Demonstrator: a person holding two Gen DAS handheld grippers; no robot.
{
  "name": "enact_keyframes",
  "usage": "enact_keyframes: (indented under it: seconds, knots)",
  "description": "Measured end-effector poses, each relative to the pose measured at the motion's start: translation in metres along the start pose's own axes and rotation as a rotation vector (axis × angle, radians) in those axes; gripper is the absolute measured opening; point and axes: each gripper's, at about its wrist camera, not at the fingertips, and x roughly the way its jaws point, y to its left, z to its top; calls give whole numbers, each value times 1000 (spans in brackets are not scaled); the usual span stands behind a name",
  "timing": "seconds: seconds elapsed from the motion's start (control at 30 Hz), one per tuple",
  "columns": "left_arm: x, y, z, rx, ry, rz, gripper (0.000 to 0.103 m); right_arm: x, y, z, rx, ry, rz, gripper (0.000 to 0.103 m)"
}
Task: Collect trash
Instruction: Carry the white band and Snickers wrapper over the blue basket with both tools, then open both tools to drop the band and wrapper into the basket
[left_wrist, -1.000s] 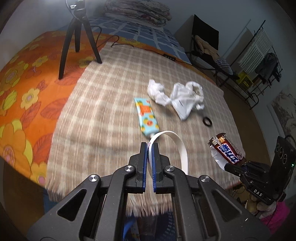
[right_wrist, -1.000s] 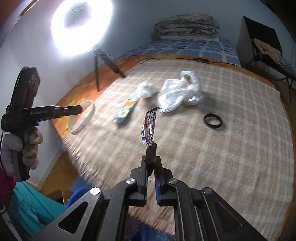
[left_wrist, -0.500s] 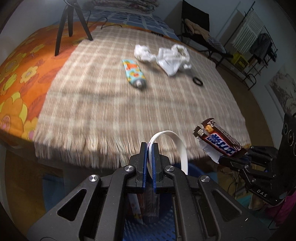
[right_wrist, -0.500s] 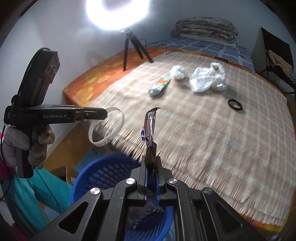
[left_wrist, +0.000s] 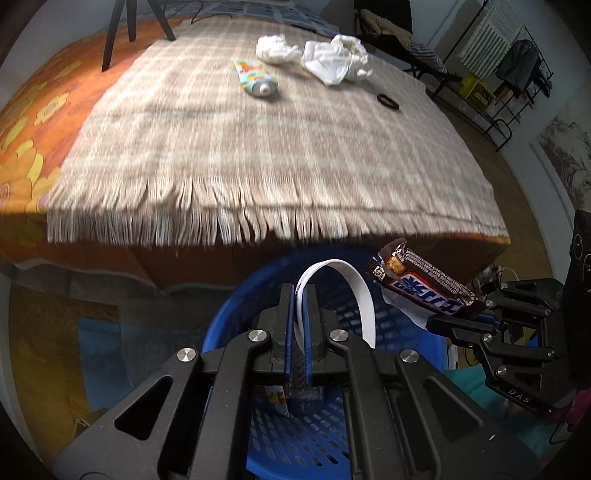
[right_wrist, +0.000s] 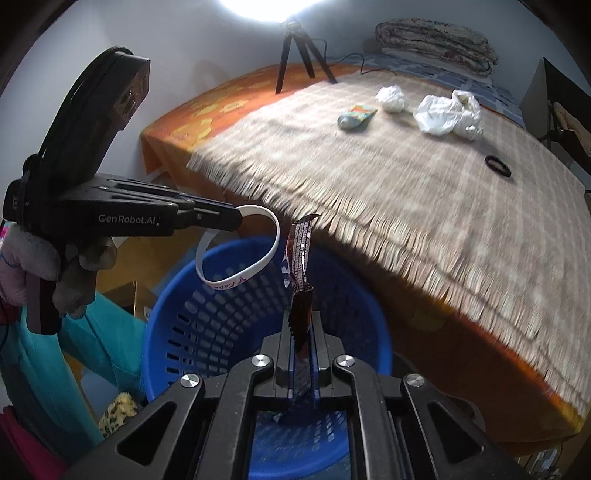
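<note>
My left gripper (left_wrist: 300, 291) is shut on a white wristband (left_wrist: 352, 280) and holds it over the blue perforated basket (left_wrist: 229, 321). It also shows in the right wrist view (right_wrist: 236, 218) with the wristband (right_wrist: 240, 277). My right gripper (right_wrist: 302, 321) is shut on a brown Snickers wrapper (right_wrist: 299, 254) above the same basket (right_wrist: 177, 306). The wrapper (left_wrist: 424, 284) and right gripper (left_wrist: 436, 323) show at the right of the left wrist view. On the checked blanket lie a colourful tube (left_wrist: 255, 79), crumpled white tissue (left_wrist: 275, 50), a white plastic bag (left_wrist: 334, 61) and a black hair tie (left_wrist: 388, 100).
The fringed blanket edge (left_wrist: 258, 218) overhangs an orange flowered bedspread (left_wrist: 33, 122). A black tripod (left_wrist: 125, 29) stands at the back left of the bed. A clothes rack (left_wrist: 517, 74) and a chair stand to the right. Some wrappers lie in the basket bottom (left_wrist: 277, 398).
Both grippers have pulled back off the bed and dropped lower, still holding their items. The blue basket has come fully into view beneath them.
</note>
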Motion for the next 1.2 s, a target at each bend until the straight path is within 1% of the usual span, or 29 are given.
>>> enact_keyframes:
  seconds: [0.43,0.97,1.07,1.13,1.17,1.2]
  knots:
    - [13,0,-23,32,43,27,2,24,15,-16,-38,65,12,4]
    - [30,9,-52,28,109,44,2,48,26,-31,-60,138,41,4]
    - [34,10,-56,33,122,45,2,52,27,-32,-59,144,42,7]
    - [36,9,-58,41,130,50,2,53,26,-33,-61,148,39,7]
    - [36,8,-59,44,133,53,2,53,26,-33,-59,149,40,12]
    - [37,7,-59,47,135,54,2,54,25,-33,-57,150,41,19]
